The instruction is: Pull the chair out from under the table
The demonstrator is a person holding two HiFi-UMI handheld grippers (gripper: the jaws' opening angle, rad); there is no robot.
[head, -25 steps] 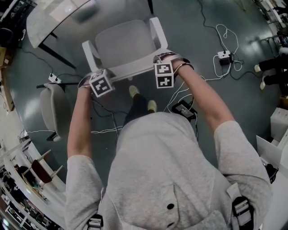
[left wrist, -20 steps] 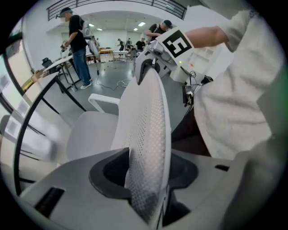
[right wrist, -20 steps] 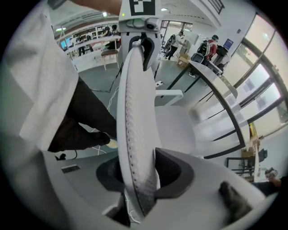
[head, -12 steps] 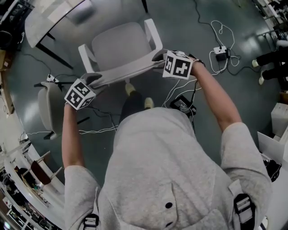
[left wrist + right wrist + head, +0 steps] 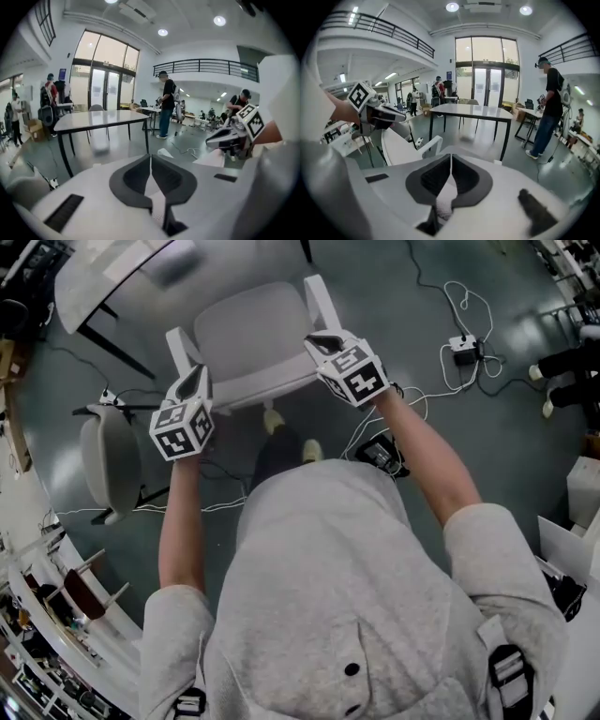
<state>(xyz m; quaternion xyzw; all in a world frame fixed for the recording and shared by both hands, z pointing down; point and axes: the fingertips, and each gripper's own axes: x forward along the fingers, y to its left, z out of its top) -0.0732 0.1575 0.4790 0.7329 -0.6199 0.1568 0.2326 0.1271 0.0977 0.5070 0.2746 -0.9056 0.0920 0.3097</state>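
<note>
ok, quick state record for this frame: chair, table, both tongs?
chair: white, with armrests, seat wholly in view beside the table, not under it
table: pale top, dark legs, up-left of chair in the head view
left tongs: shut, jaws just closed, nothing between them, by the chair back
right tongs: shut, jaws just closed, nothing between them, by the chair back

No word, number or brand could be read anywhere. The only markings were black-and-white square code patterns on the cube [image 5: 181,430] of the left gripper [image 5: 196,379] and on the cube [image 5: 353,373] of the right gripper [image 5: 321,339]. These patterns carried no letters.
</note>
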